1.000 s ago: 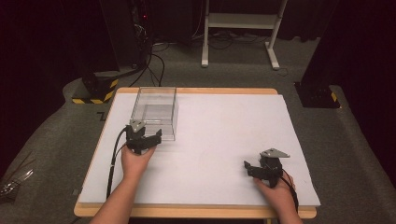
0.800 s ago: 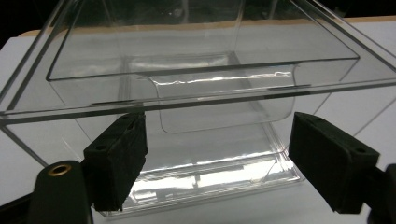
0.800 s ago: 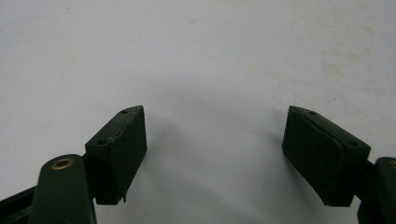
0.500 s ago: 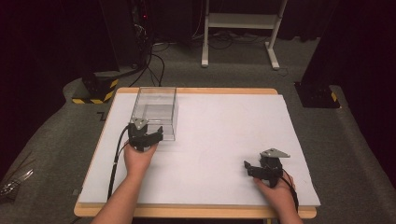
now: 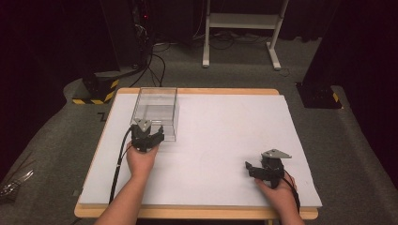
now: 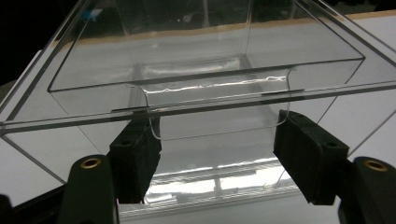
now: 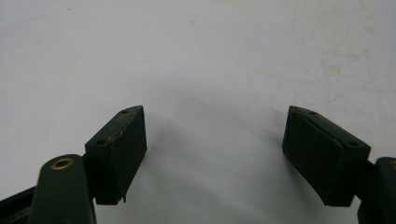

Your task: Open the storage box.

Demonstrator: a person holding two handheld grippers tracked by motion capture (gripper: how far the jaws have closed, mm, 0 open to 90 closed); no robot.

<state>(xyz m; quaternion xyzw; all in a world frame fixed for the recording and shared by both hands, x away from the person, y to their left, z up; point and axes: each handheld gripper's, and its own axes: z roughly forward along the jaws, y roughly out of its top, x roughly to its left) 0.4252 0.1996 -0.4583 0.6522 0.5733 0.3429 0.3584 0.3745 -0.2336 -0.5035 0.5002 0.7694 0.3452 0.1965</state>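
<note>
Edging slightly farther forward, the left gripper (image 5: 154, 136) now sets its wide-open, empty jaws against the near wall of the clear box (image 5: 157, 111) at far left, seemingly to push it, while the right gripper (image 5: 253, 169) rests spread and empty near right.

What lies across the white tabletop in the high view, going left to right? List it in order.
Left gripper → clear plastic box, just right of it at its near wall → a wide stretch of bare white tabletop → right gripper.
</note>
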